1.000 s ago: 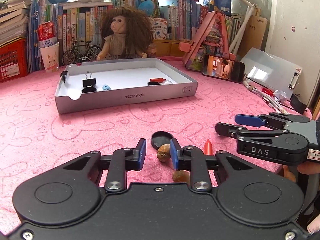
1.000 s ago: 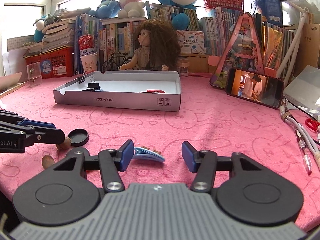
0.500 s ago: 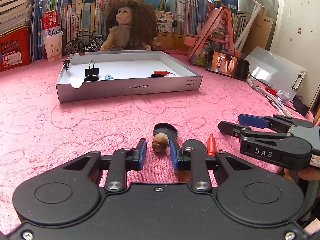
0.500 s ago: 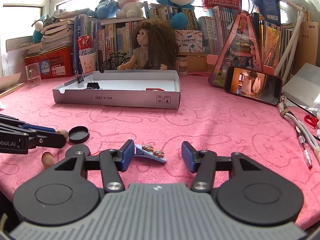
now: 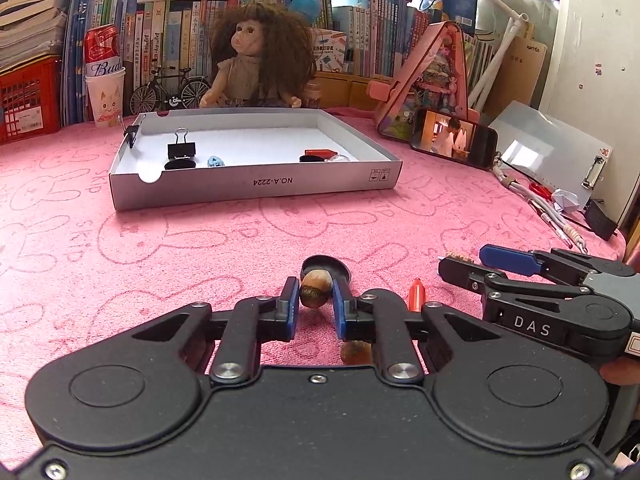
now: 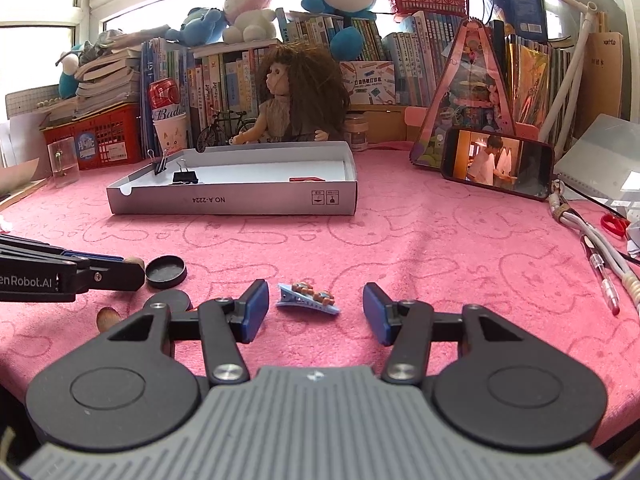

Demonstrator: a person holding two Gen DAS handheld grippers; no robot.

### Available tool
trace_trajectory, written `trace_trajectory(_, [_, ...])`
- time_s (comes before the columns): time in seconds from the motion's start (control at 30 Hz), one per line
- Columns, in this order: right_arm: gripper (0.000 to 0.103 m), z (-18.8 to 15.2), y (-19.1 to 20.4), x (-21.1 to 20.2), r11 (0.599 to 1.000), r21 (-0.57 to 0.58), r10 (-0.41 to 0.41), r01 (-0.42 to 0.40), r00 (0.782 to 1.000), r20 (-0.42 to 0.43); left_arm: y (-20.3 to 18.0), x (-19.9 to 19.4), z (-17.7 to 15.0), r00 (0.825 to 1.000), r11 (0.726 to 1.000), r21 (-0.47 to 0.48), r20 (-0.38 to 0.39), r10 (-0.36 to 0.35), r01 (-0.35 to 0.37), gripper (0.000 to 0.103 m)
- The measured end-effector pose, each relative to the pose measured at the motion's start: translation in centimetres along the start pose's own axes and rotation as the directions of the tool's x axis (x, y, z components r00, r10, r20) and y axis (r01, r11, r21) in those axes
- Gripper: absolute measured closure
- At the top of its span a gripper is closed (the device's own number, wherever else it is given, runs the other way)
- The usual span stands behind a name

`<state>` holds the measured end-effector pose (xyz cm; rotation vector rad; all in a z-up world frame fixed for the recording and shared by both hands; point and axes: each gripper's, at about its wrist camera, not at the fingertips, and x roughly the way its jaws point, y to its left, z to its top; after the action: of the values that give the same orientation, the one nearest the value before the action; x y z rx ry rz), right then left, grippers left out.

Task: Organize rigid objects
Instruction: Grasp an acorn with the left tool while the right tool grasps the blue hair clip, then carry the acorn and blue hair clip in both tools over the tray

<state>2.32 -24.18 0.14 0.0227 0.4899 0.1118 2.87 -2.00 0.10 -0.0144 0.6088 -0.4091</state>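
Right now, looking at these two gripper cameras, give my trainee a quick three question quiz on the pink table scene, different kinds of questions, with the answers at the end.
1. True or false: the left gripper is shut on a nut.
2. Multiple choice: what lies between the open fingers of the right gripper? A) a binder clip B) a hair clip C) a pen
3. Fill in: the black binder clip stands inside the white ____.

Key
1. True; its jaws have just been closing and the pads now press the nut.
2. B
3. tray
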Motion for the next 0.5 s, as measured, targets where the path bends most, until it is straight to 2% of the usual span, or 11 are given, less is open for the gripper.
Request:
trace_trajectory(0.03, [0.046,0.0,0.01,0.1,1.0,0.005,0.002,-0.002,1.0,-0.006,0.0,-0.06,0.05,1.0,1.0,0.0,0.002,0.0,0.0,0.086])
trace_trajectory(0.1, [0.059,-0.03,0.05,0.21,1.0,0.013,-0.007,0.007,1.0,-0.01,-0.02,-0.15,0.1,1.0,1.0,0.0,0.004,0.002,-0.002,0.086])
trace_trajectory(0.17, [0.065,0.07,0.01,0.25,1.0,0.019,-0.005,0.005,1.0,-0.014,0.01,-0.23,0.11,1.0,1.0,-0.002,0.005,0.004,-0.004,0.086])
trace_trajectory(0.5, [0.066,0.56,-0.42,0.28,0.999,0.048,0.001,-0.001,1.0,-0.007,0.25,-0.47,0.38,1.0,1.0,-0.016,0.017,0.022,-0.022,0.086])
